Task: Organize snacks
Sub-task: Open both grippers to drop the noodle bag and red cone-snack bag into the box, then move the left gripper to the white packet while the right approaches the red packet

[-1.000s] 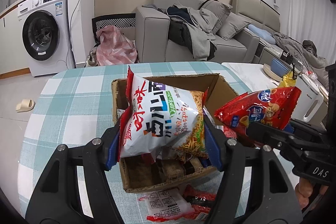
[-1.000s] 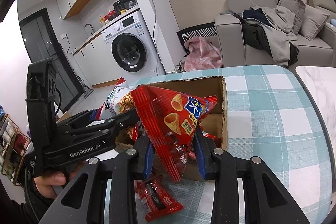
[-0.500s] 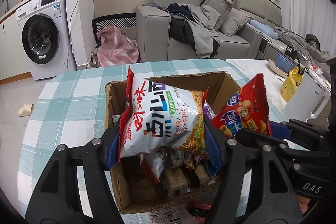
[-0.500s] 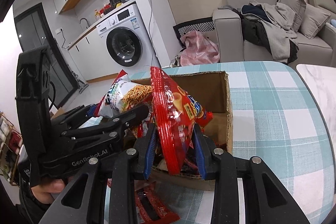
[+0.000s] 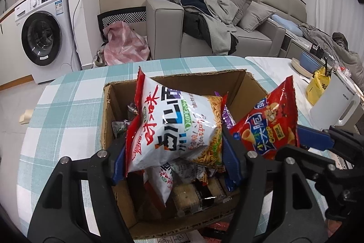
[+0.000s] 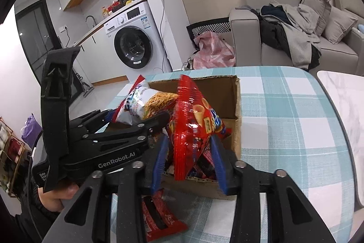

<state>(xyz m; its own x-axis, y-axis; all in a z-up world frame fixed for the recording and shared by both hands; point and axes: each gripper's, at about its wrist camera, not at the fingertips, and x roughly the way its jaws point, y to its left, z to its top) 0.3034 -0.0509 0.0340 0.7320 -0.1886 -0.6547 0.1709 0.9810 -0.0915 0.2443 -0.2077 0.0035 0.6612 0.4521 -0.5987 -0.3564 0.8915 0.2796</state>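
Red cone-snack bag [image 6: 195, 126] upright, long axis vertical, over cardboard box [image 6: 237, 106].

Even, cool indoor light fills the room in both wrist views, casting only soft shadows inside the brown cardboard box [image 5: 236, 92] ahead of each tool. Glare streaks the glossy white-and-red noodle snack bag [image 5: 177, 129] and the shiny red cone-snack bag [image 6: 193, 126]. Fisheye distortion bends walls and the teal-and-white checked desk [image 6: 284, 111] toward black, vignetted corners. Focus is sharp, with no visible motion blur.
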